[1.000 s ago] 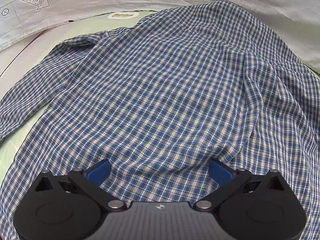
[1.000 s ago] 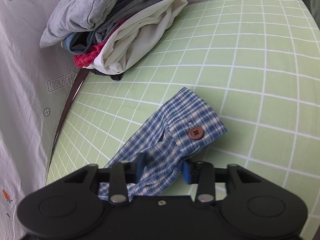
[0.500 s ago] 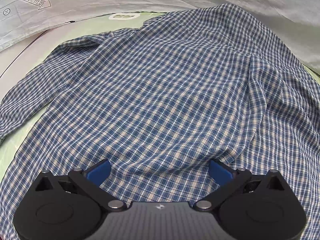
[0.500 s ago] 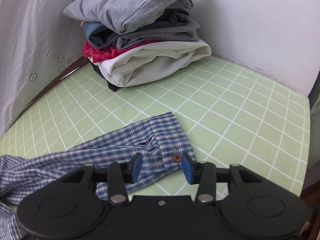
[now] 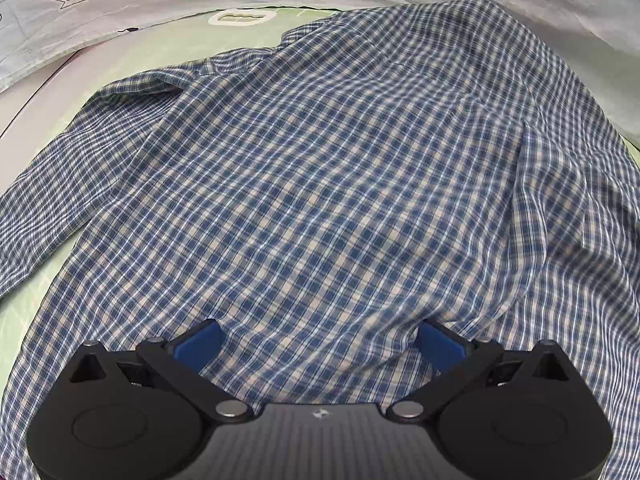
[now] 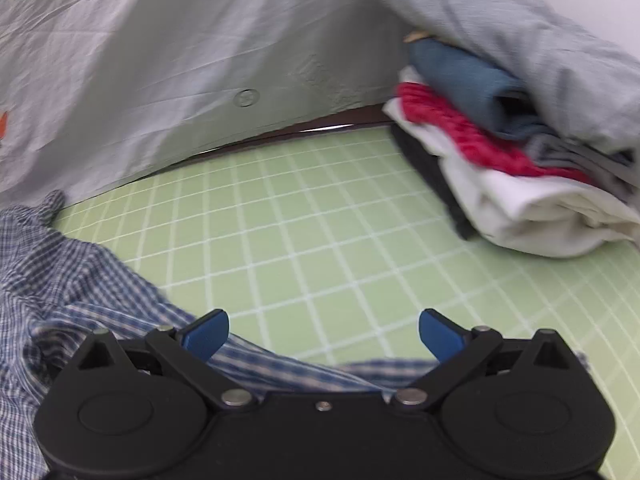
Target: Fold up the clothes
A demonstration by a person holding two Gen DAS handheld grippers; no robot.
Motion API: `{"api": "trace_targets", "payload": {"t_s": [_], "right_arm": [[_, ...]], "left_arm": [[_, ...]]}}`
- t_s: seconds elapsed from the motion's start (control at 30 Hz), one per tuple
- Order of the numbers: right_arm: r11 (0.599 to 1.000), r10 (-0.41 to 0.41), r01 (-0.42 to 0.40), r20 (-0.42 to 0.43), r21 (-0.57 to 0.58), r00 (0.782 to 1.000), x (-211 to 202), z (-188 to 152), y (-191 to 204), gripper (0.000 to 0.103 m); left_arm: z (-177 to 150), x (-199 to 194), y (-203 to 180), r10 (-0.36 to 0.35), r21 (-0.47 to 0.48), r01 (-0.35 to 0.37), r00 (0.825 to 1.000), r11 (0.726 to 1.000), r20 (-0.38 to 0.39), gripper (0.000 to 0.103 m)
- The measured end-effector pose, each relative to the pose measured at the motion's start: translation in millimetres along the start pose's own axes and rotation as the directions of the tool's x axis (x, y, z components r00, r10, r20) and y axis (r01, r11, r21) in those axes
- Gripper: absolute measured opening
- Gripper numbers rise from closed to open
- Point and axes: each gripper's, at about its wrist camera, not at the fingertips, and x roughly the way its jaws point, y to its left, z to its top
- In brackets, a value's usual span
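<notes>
A blue and white checked shirt point(image 5: 320, 184) lies spread back-up over the green grid mat point(image 5: 24, 308), collar at the far end. My left gripper point(image 5: 318, 342) is open and empty, its blue pads wide apart just above the shirt's near hem. In the right wrist view the shirt's sleeve point(image 6: 72, 272) lies on the mat point(image 6: 320, 248) at the left and runs under the gripper body. My right gripper point(image 6: 324, 330) is open and empty, above the sleeve.
A stack of folded clothes point(image 6: 520, 120), grey on top, then blue, red and white, stands at the right of the mat. A grey-white printed sheet point(image 6: 160, 60) hangs behind the mat; it also shows in the left wrist view point(image 5: 200, 0).
My right gripper has opened and let go of the sleeve cuff, then swung left, so the stack now sits at the right. My left gripper has stayed open, nearly still.
</notes>
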Motion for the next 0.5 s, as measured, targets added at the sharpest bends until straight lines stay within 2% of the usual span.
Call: {"api": "trace_targets", "payload": {"t_s": [0.13, 0.23, 0.37, 0.43, 0.47, 0.5], "right_arm": [[0.982, 0.154, -0.155, -0.023, -0.108, 0.988, 35, 24, 48, 0.100], [0.953, 0.257, -0.265, -0.073, -0.144, 0.964, 61, 45, 85, 0.090], [0.915, 0.317, -0.341, -0.135, -0.216, 0.939, 86, 53, 117, 0.063], [0.898, 0.325, -0.350, -0.134, -0.266, 0.936, 89, 54, 128, 0.059], [0.891, 0.325, -0.351, -0.135, -0.287, 0.936, 90, 55, 131, 0.053], [0.883, 0.327, -0.353, -0.134, -0.310, 0.935, 90, 55, 133, 0.039]], "left_arm": [[11, 6, -7, 0.001, 0.012, -0.001, 1.000, 1.000, 0.024, 0.103], [19, 11, -10, -0.001, 0.017, 0.001, 0.999, 1.000, 0.037, 0.103], [26, 13, -12, -0.013, 0.041, 0.012, 0.999, 0.999, 0.031, 0.103], [27, 14, -12, -0.020, 0.057, 0.019, 0.999, 0.998, 0.032, 0.103], [28, 14, -12, -0.022, 0.061, 0.020, 0.999, 0.998, 0.031, 0.103], [28, 14, -11, -0.024, 0.064, 0.022, 0.999, 0.998, 0.029, 0.103]]}}
